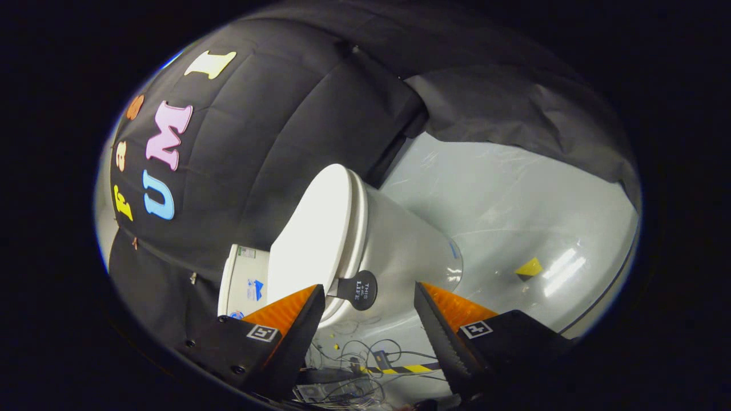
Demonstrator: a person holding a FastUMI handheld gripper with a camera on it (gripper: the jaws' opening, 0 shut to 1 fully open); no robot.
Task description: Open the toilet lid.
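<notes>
We hold the gripper (370, 302) with its jaws wide apart and nothing between them but air; the toilet (400, 240) stands just ahead, rolled sideways in our tilted view. Its lid (311, 240) is down on the seat, a broad white glossy slab reaching from the fingers toward 11 o'clock. We judge it stiff, hard plastic, light to moderate in weight, hinged at the tank (243, 279) end, and slick enough to slip from the pads. The best hold looks to be the black lifter tab (358, 289) stuck at the lid's front rim, between our fingertips and nearer the left finger. The tab bears small white lettering, too small for us to trust. The tank carries a label and blue marks we leave unread
</notes>
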